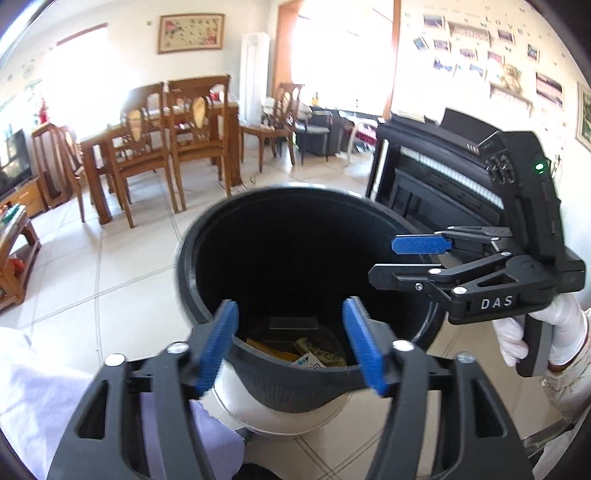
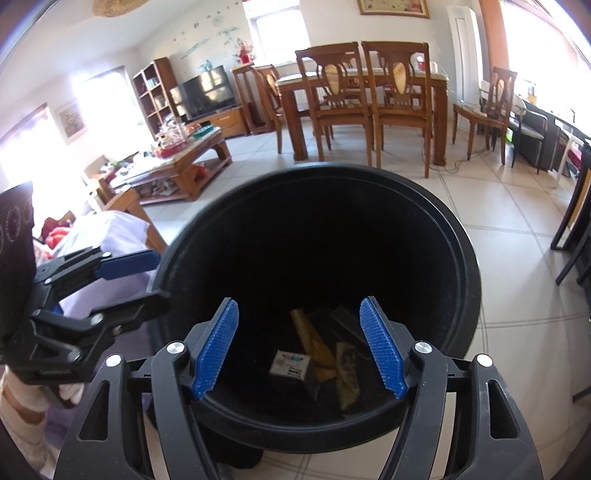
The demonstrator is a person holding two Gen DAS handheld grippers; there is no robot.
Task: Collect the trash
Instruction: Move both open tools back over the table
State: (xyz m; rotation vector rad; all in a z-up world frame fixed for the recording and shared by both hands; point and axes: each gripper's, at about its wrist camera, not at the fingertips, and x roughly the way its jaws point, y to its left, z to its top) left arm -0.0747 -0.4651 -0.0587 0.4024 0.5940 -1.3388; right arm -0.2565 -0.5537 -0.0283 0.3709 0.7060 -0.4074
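Pale floor tiles run under everything I see, and nearest me both tools hang with nothing in them: my left gripper (image 1: 290, 345) and right gripper (image 2: 299, 347) each stand with jaws apart above the black bin (image 2: 458, 236). Down at its bottom lie a small box (image 2: 290, 365) and some flat wrappers (image 2: 347, 373), which look light, thin and crushable, best pinched by an edge. Beyond stands a wooden dining table (image 2: 439, 110) with chairs.

"DAS" in white on right gripper (image 1: 384, 260) body, just behind its jaws. "LOVE" letters on wall (image 1: 496, 20), far behind it. Box (image 2: 290, 365) print in bin unreadable.
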